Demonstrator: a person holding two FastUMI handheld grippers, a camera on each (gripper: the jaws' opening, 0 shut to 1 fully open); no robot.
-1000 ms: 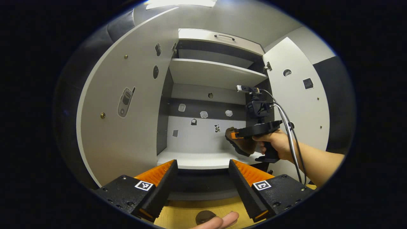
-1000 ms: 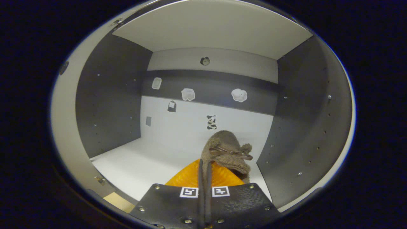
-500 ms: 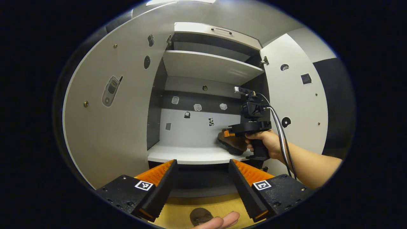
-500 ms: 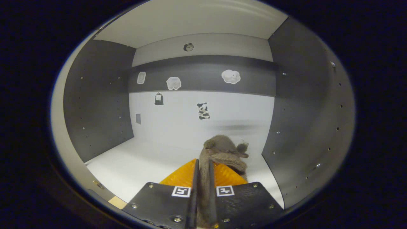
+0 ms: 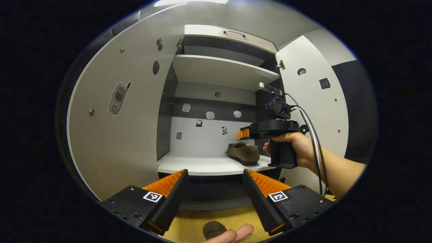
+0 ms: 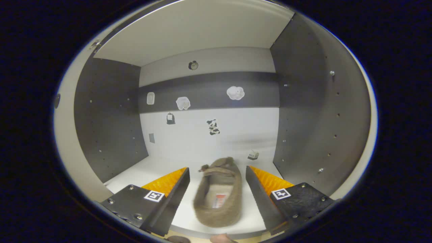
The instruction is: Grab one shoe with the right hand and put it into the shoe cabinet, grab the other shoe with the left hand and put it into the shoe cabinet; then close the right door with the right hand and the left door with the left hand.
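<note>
The brown fuzzy slipper point(image 6: 218, 194) lies on the white cabinet shelf point(image 6: 152, 172), between the spread, empty fingers of the right hand-held gripper point(image 6: 217, 184). The left hand-held gripper point(image 5: 214, 189) gapes empty too. The slipper looks soft and light; its rim suits pinching.

Shoe point(image 6: 218, 192) on cabinet's lower shelf point(image 5: 202, 164), right side, near front edge; both doors open.

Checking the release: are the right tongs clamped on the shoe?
No: the right tongs stand open, with the shoe lying free on the shelf.
</note>
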